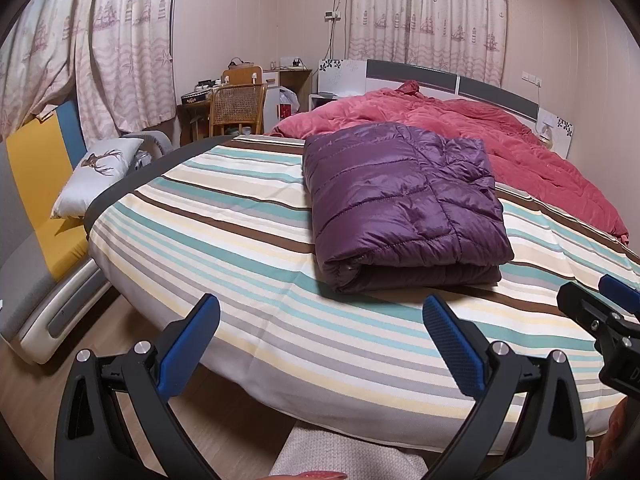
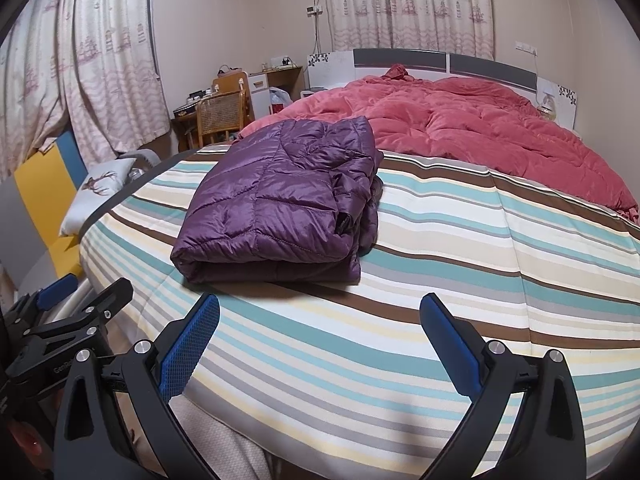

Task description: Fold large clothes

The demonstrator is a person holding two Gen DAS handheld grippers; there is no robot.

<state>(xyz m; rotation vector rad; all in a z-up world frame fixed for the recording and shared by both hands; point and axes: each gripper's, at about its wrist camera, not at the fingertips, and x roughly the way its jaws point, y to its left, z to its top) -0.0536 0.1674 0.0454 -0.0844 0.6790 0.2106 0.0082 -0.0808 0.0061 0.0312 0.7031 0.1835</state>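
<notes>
A purple quilted down jacket [image 1: 404, 204] lies folded into a thick rectangle on the striped bed sheet [image 1: 248, 248]. It also shows in the right wrist view [image 2: 280, 204], left of centre. My left gripper [image 1: 320, 320] is open and empty, held above the bed's near edge, short of the jacket. My right gripper [image 2: 320, 320] is open and empty too, in front of and right of the jacket. The right gripper shows at the right edge of the left wrist view [image 1: 600, 304], and the left gripper at the lower left of the right wrist view [image 2: 76, 300].
A rumpled red quilt [image 1: 460, 120] covers the far half of the bed below the headboard [image 1: 460, 80]. Left of the bed are a deer-print pillow [image 1: 100, 172], a yellow and blue seat [image 1: 40, 184], a cane chair [image 1: 236, 108] and a desk. Curtains hang behind.
</notes>
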